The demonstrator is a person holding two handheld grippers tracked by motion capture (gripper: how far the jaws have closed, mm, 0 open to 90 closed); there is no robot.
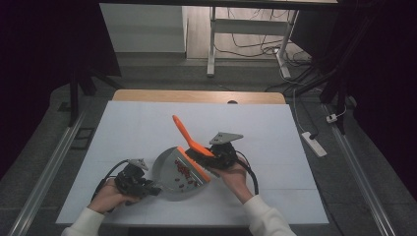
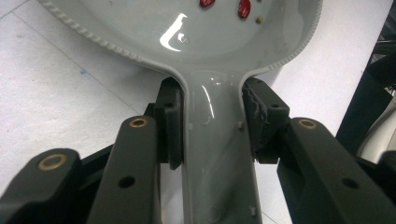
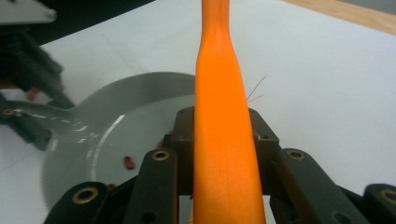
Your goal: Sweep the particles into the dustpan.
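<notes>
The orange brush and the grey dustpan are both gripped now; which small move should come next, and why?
Probably a short sweep of the orange brush deeper into the grey dustpan. The right gripper is shut on the brush handle, the left gripper is shut on the pan's handle, and the bristles sit at the pan's edge. Small red bits already lie inside, close to that edge.

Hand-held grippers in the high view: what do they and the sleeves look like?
Both are black. The left hand-held gripper and right hand-held gripper each carry a grey three-cornered plate on top and trail a black cable. Brass-coloured rivets dot the jaw arms. The person's sleeves are white.
</notes>
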